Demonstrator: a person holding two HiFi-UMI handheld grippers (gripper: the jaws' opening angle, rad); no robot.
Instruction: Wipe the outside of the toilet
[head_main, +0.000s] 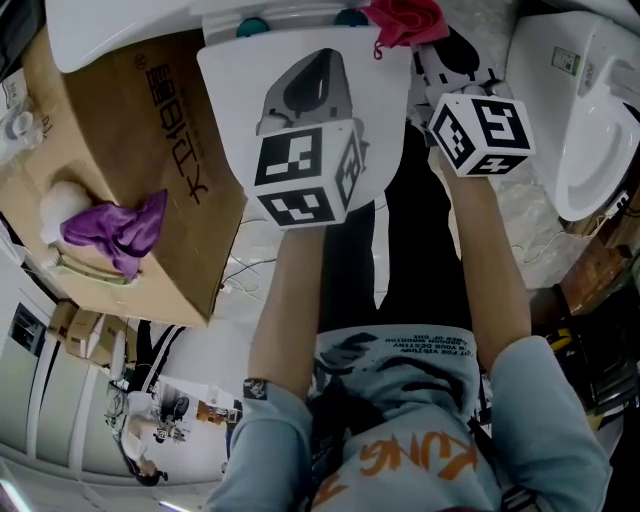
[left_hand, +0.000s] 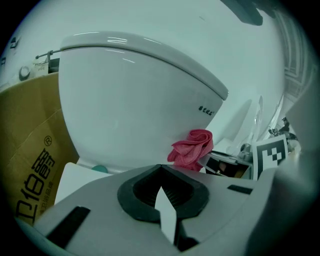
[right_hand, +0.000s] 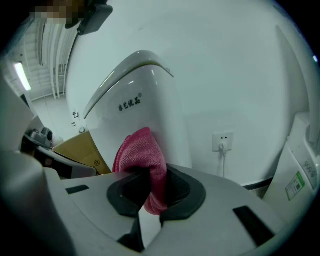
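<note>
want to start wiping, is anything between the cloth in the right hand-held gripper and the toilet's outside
Nothing visible does. The pink cloth clamped in the right hand-held gripper sits right before the white outer wall of the toilet, with no object between them.
</note>
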